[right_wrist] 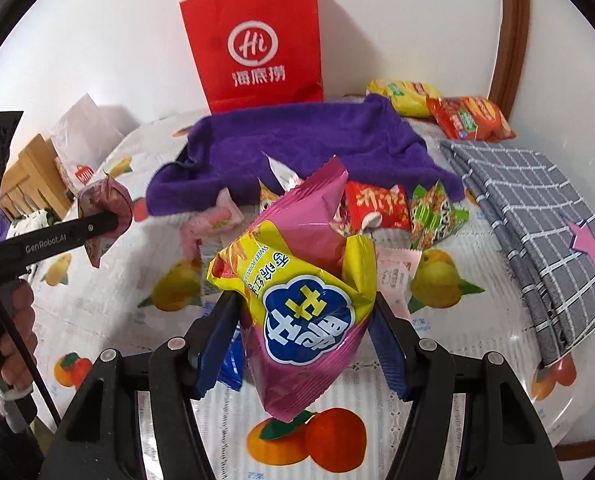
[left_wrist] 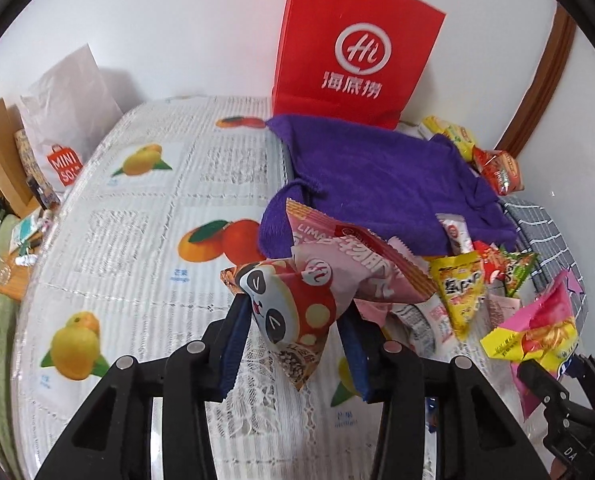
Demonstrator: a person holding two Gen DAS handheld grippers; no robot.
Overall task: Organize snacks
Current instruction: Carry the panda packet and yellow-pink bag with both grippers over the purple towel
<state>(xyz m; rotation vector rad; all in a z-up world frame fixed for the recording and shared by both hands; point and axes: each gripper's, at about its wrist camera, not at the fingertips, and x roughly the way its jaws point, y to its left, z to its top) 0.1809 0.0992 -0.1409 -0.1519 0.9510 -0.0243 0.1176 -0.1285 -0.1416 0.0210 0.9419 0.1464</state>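
Note:
My left gripper point(left_wrist: 293, 308) is shut on a red panda-print snack pack point(left_wrist: 287, 316) and holds it above the table; it also shows in the right wrist view point(right_wrist: 105, 216) at the left. My right gripper point(right_wrist: 309, 312) is shut on a pink and yellow sweet-potato chip bag point(right_wrist: 305, 300), lifted over the table; the bag also shows in the left wrist view point(left_wrist: 537, 328) at the lower right. A pile of loose snack packs point(right_wrist: 381, 204) lies in front of a purple towel point(right_wrist: 297, 140). A pink pack point(left_wrist: 357, 256) lies just behind the panda pack.
A red paper bag point(right_wrist: 257, 44) stands against the wall behind the towel. A grey checked cloth point(right_wrist: 537, 208) lies at the right. Yellow and orange packs point(right_wrist: 457, 112) sit at the back right. A white Miniso bag point(left_wrist: 65, 120) stands at the far left. The table has a fruit-print cover point(left_wrist: 157, 240).

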